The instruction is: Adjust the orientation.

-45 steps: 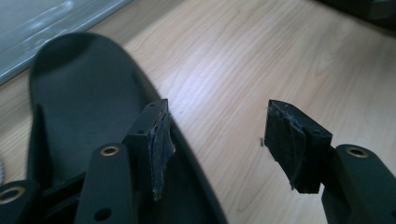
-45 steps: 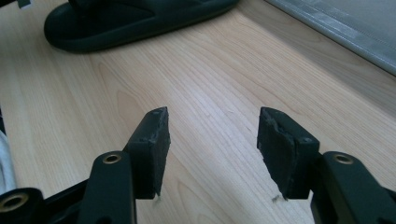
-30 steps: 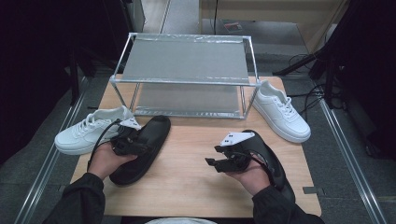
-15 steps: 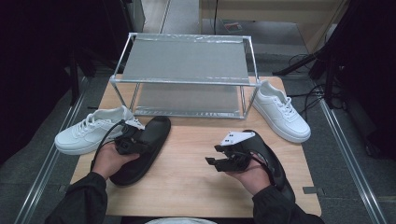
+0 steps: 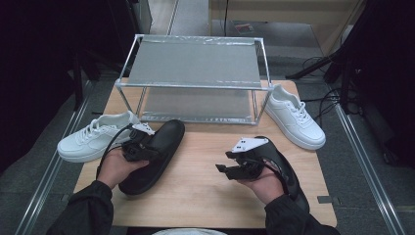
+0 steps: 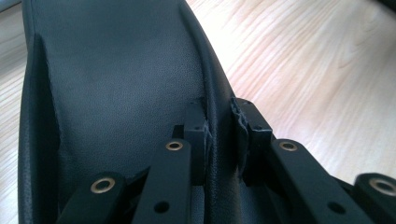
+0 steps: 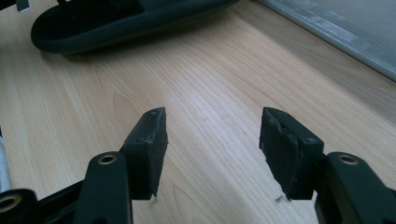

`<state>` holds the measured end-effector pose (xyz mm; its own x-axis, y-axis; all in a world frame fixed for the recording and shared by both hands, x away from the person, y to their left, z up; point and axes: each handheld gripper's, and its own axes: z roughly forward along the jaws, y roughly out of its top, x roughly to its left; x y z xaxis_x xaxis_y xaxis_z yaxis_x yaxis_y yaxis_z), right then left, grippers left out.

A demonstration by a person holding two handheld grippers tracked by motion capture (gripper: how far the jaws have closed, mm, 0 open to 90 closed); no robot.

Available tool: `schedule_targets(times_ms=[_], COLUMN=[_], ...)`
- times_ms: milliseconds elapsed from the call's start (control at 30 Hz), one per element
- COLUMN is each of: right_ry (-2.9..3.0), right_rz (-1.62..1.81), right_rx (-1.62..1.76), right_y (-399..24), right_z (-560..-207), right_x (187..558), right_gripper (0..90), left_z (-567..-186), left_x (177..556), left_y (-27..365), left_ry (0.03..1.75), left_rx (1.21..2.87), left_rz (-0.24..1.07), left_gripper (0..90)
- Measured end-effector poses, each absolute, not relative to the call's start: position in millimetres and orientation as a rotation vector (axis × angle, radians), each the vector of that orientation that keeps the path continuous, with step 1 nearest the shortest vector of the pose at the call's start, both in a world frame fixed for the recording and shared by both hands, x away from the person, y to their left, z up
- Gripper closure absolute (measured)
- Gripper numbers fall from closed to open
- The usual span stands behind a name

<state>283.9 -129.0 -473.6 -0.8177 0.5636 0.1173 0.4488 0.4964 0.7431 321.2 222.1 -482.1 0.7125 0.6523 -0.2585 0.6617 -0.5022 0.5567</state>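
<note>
We see a black slip-on shoe lying on the wooden counter, near the left side, with its toe pointing toward the metal shoe rack. It is smooth and dark, a bit shiny, with no laces, and it looks like soft leather. In the left gripper view, we see its inside lining, which is grey-black with a fine grain, and a thick rounded rim. The left gripper sits on this shoe near its opening. Its jaws have just been closing, and now they pinch the side wall of the shoe between them, one pad inside and one pad outside. The right gripper hangs just above the bare counter, well apart from that shoe, and its jaws stand wide with nothing between them. A second black shoe lies under the right hand, near the right edge of the counter. One white sneaker with laces lies at the left edge of the counter, just beside the black slip-on shoe. Another white sneaker lies at the right, next to the rack.
</note>
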Motion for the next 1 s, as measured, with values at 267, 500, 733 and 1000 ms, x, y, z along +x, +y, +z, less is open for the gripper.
schedule_targets(times_ms=[267, 500, 733, 1000], right_ry=[2.575, 2.554, 2.524, 2.503], right_rz=[1.217, 1.198, 1.197, 1.202], right_rx=[0.909, 0.950, 0.997, 1.028], right_y=[-135.4, -144.7, -154.2, -161.0], right_z=[-474.0, -474.4, -473.9, -473.8], right_x=[280.2, 274.8, 269.5, 266.2], right_gripper=[42.8, 42.0, 41.9, 41.6], left_z=[-476.5, -474.6, -479.8, -487.2], left_x=[322.7, 323.6, 323.8, 323.3], left_y=[193.4, 158.6, 117.1, 79.3], left_ry=[0.903, 0.816, 0.728, 0.676], left_rx=[2.285, 2.307, 2.341, 2.337], left_rz=[-0.031, -0.037, -0.059, -0.090], left_gripper=[76.5, 76.1, 76.0, 75.5])
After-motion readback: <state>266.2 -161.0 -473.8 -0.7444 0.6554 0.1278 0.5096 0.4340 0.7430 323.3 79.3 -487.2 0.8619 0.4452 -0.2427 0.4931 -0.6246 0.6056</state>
